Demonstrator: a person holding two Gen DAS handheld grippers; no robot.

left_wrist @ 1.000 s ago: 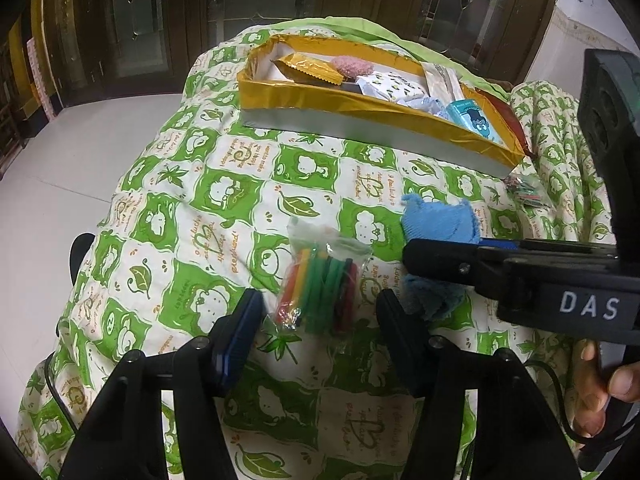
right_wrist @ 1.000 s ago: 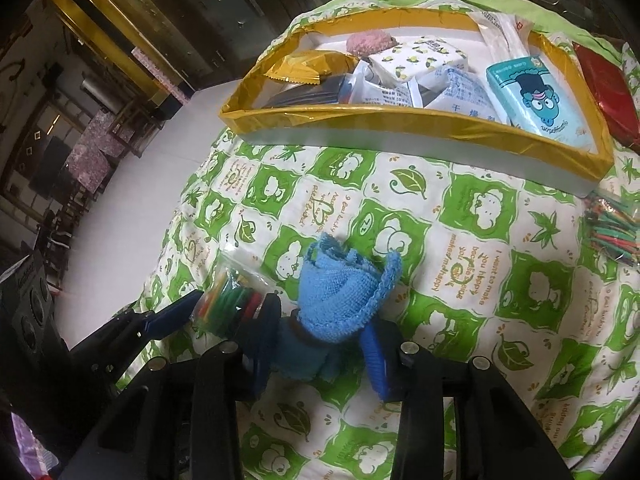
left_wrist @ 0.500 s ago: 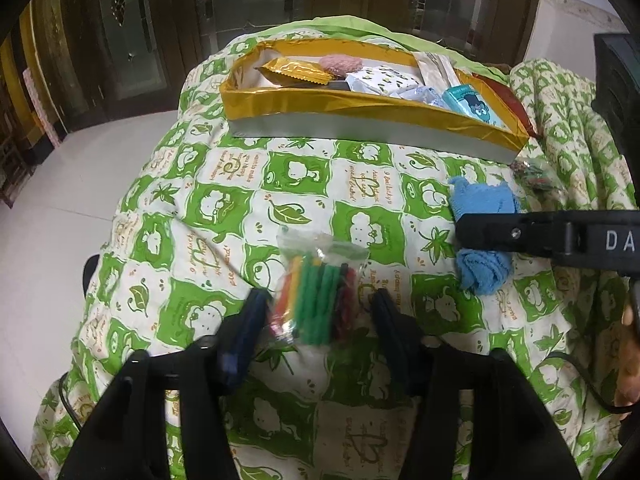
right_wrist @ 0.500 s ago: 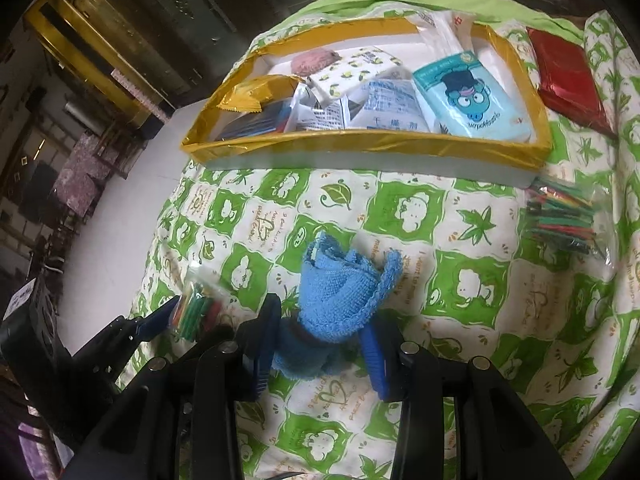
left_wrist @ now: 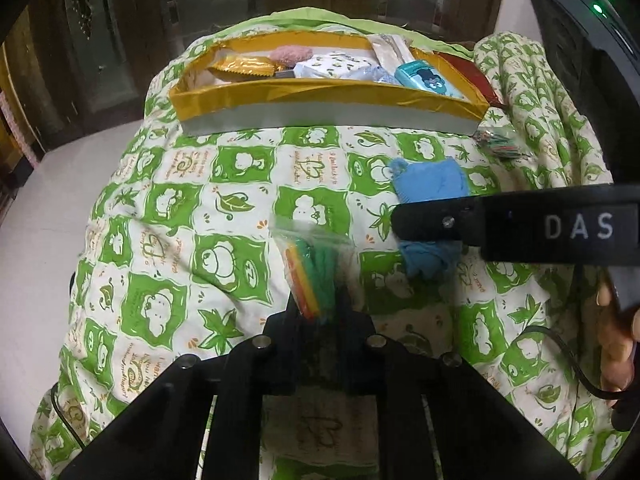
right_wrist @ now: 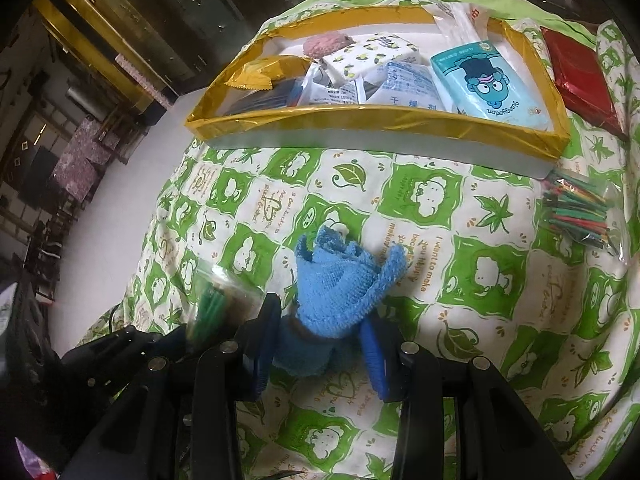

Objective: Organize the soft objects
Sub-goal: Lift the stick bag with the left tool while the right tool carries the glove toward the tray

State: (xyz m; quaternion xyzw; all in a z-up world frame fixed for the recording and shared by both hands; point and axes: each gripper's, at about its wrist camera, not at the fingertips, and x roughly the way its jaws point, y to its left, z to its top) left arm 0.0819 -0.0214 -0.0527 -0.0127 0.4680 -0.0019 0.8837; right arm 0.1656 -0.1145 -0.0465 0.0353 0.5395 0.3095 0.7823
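While the left wrist view shows the left gripper (left_wrist: 320,312) pinched on the near end of a clear plastic bag of coloured sticks (left_wrist: 314,270) on the green-and-white patterned quilt (left_wrist: 168,240), that film looks light and slippery, so grip bunched film, not contents. Right wrist view: right gripper (right_wrist: 320,344) clamps a crumpled blue terry cloth (right_wrist: 340,284) low down; soft, light, compressible, short of the gold-edged tray (right_wrist: 360,120).

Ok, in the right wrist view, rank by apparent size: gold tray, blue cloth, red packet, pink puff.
1. gold tray
2. blue cloth, though nearness to the camera inflates it
3. red packet
4. pink puff
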